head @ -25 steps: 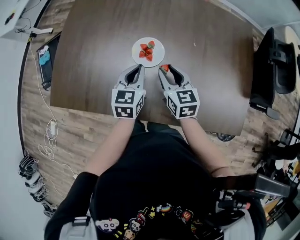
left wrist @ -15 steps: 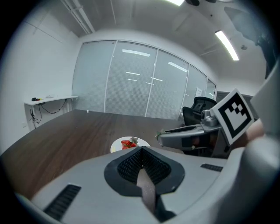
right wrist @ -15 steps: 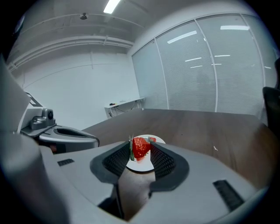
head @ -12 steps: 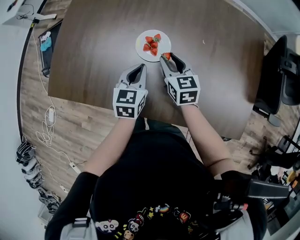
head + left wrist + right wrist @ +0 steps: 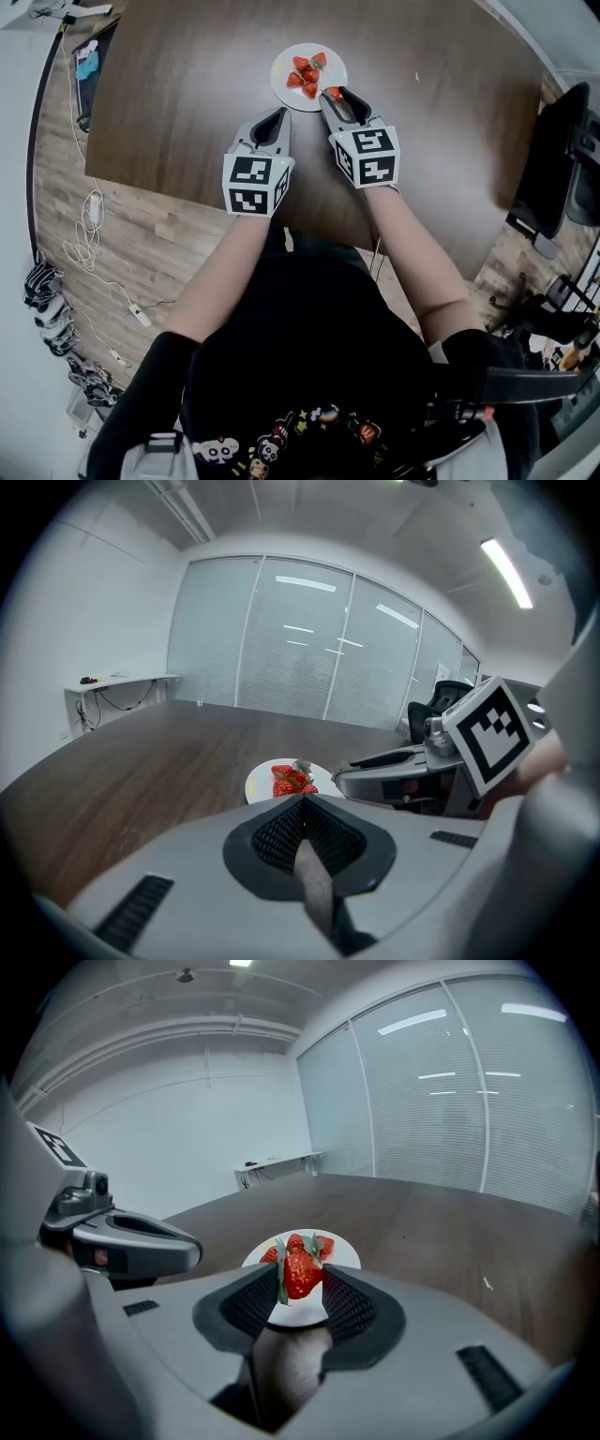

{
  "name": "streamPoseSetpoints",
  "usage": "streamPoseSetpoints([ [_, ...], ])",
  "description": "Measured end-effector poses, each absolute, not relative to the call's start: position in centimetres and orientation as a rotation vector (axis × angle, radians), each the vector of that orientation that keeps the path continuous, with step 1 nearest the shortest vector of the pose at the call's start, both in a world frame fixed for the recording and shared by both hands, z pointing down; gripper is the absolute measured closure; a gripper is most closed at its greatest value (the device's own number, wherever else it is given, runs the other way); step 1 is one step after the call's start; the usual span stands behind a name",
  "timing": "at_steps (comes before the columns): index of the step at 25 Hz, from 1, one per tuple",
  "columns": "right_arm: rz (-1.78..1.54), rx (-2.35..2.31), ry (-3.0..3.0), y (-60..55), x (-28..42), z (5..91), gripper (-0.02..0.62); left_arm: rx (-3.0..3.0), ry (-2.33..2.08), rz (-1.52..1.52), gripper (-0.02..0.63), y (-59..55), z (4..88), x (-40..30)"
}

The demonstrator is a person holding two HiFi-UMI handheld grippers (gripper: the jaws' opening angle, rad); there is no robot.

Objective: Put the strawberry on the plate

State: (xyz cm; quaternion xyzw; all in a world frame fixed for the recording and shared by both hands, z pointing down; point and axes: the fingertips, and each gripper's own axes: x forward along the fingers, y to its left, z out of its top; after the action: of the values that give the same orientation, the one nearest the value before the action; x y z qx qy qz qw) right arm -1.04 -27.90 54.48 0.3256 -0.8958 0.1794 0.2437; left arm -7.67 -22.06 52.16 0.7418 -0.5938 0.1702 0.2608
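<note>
A white plate with several red strawberries sits at the far middle of the dark wooden table. My right gripper is shut on a strawberry at the plate's near right rim; the plate shows just behind it. My left gripper is shut with nothing in it, hovering to the left of the right one and short of the plate. The right gripper's jaws reach in from the right in the left gripper view.
A black office chair stands right of the table. Cables lie on the wood floor at the left, and a dark bag rests by the table's left edge. Bare tabletop surrounds the plate.
Both grippers have moved forward toward the plate. The right one, still holding its strawberry, has come from short of the plate to its near right rim.
</note>
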Motion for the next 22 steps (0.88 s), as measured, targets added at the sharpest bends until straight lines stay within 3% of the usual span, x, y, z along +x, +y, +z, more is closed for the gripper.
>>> streamPoseSetpoints([
  [22,0.335,0.601,-2.415,-30.4,-2.8,58.1,0.451,1.944,-1.633,0.415,0.617,-22.6,52.9,-8.5],
])
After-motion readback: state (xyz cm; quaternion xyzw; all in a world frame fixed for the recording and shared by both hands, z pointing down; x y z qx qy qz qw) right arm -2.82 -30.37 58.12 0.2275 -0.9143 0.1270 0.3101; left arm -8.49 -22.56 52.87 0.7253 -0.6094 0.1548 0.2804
